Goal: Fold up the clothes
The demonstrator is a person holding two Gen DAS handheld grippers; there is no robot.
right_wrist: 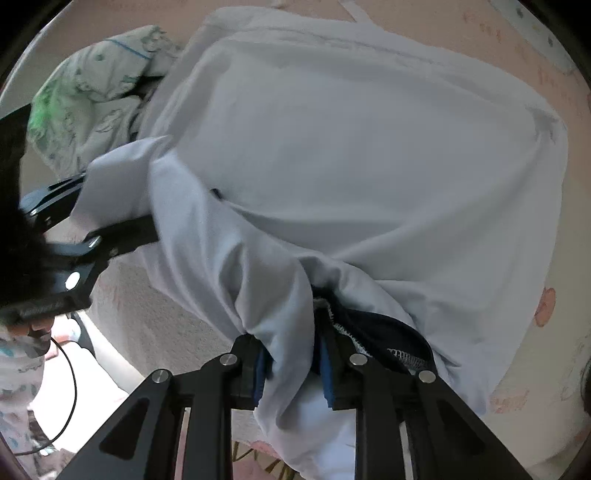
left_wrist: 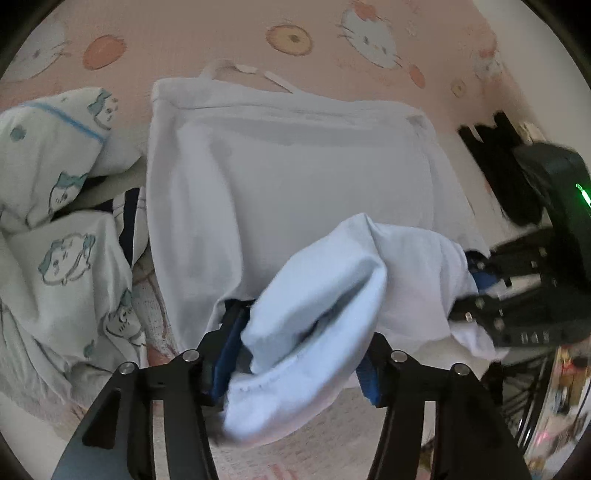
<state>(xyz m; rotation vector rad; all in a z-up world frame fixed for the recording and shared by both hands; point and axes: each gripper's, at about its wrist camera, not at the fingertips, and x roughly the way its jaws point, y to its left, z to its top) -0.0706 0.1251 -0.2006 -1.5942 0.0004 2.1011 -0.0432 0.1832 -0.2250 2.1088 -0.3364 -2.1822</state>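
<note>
Far to the left on the bed lies a bunched-up white cloth with little blue cartoon animals (left_wrist: 55,192) on it. It sits just beside the thing being folded and touches its left edge.

In the middle is the white garment (left_wrist: 288,177). It lies spread on a pink bedsheet with cat faces (left_wrist: 369,33). Most of it is flat. A thin white strap (left_wrist: 255,72) pokes out at its far edge. Its near edge is lifted and bunched up in two spots.

The left gripper (left_wrist: 295,354) points down at the near edge. A thick roll of the white cloth runs between its two black fingers. Its blue pads (left_wrist: 225,354) stand fairly wide apart, one on each side of the roll. I cannot tell if they squeeze the cloth or only sit beside it.

To the right of it, the right gripper (right_wrist: 293,362) also points down at the near edge. A fold of the white cloth hangs between its blue pads (right_wrist: 327,365). The gap there is narrow, and the cloth fills it, touching both pads. A dark blue inner edge with white stitching (right_wrist: 384,343) shows just beside the right finger.

On the far right of the bed, well apart from the garment, lies something black (left_wrist: 495,155).
</note>
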